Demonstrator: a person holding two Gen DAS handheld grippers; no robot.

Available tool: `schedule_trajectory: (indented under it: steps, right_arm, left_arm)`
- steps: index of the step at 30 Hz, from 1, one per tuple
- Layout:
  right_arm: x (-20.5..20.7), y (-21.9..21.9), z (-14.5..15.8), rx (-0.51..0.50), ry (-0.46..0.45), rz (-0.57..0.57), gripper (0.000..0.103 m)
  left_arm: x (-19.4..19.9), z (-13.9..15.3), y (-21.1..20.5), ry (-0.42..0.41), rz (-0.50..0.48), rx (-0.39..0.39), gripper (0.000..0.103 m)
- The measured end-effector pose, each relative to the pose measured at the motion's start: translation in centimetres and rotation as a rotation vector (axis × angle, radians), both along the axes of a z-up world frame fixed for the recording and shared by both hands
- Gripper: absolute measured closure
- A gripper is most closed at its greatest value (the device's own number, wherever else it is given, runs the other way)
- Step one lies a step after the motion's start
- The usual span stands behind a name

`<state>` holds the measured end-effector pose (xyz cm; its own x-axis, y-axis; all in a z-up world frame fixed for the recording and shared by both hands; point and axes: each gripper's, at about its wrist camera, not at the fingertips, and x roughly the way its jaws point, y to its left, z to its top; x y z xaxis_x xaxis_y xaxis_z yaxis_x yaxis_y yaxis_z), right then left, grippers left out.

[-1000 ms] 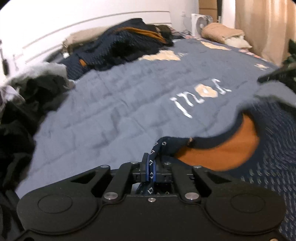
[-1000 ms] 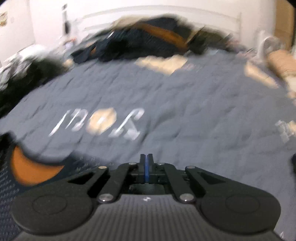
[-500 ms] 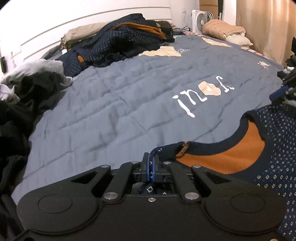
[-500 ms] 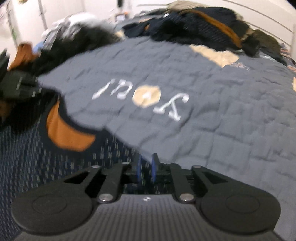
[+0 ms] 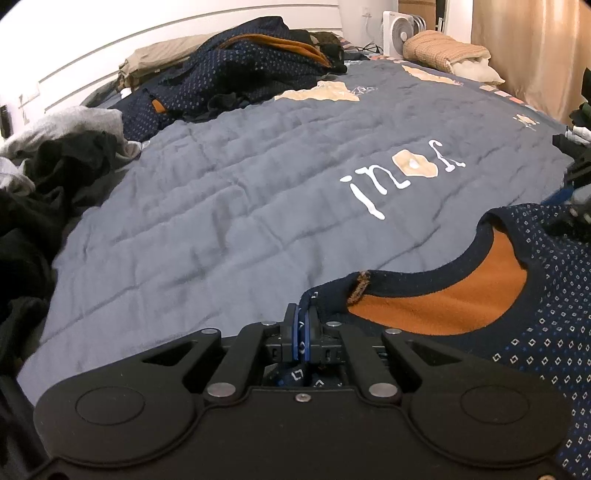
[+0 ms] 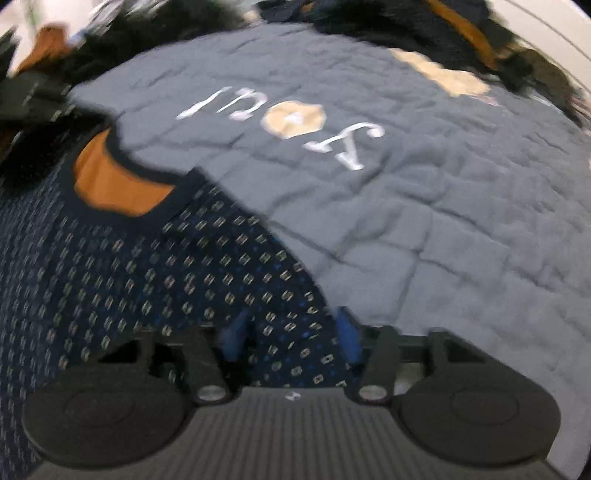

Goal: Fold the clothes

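Sweater [image 5: 535, 332] on quilt [image 5: 221, 221]

My left gripper [image 5: 302, 325]: black body, blue pads on the fingers [image 5: 292, 332]. Right gripper [image 6: 291, 332]: black too, blue pads, ribbed dark-grey top; view blurred. Sweater [image 5: 535, 332]: navy w/ small diamond dots in white, tan & blue; plain navy collar band; lining inside the neck is burnt orange. Quilt [image 5: 221, 221] on the bed: slate blue-grey, white script lettering w/ a beige blob in the word, more beige patches farther off. Clothes pile [image 5: 240, 70] at the far end: same navy dotted pattern w/ orange trim, plus khaki. Heap [image 5: 44, 177] on the left: black & light grey. Curtain [image 5: 532, 48]: tan. Fan [image 5: 397, 27]: white. Headboard [image 5: 147, 40]: white.
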<state>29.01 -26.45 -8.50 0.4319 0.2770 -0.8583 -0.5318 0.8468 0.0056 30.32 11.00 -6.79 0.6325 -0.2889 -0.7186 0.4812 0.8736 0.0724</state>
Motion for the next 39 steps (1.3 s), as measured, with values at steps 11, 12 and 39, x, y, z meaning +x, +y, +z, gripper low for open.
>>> schedule_trajectory:
  steps: [11, 12, 39]
  right_arm:
    - [1.3, -1.6, 2.3, 0.036, -0.181, -0.243, 0.098]
    - [1.6, -1.7, 2.6, 0.042, -0.198, -0.262, 0.098]
    - [1.2, -2.5, 0.3, 0.016, -0.006, 0.034, 0.046]
  left_arm:
    - [-0.3, 1.4, -0.1, -0.101, 0.022, -0.034, 0.1]
    - [-0.2, 1.6, -0.3, -0.12, 0.026, -0.025, 0.1]
    - [-0.7, -0.4, 0.8, 0.145, -0.103, -0.016, 0.04]
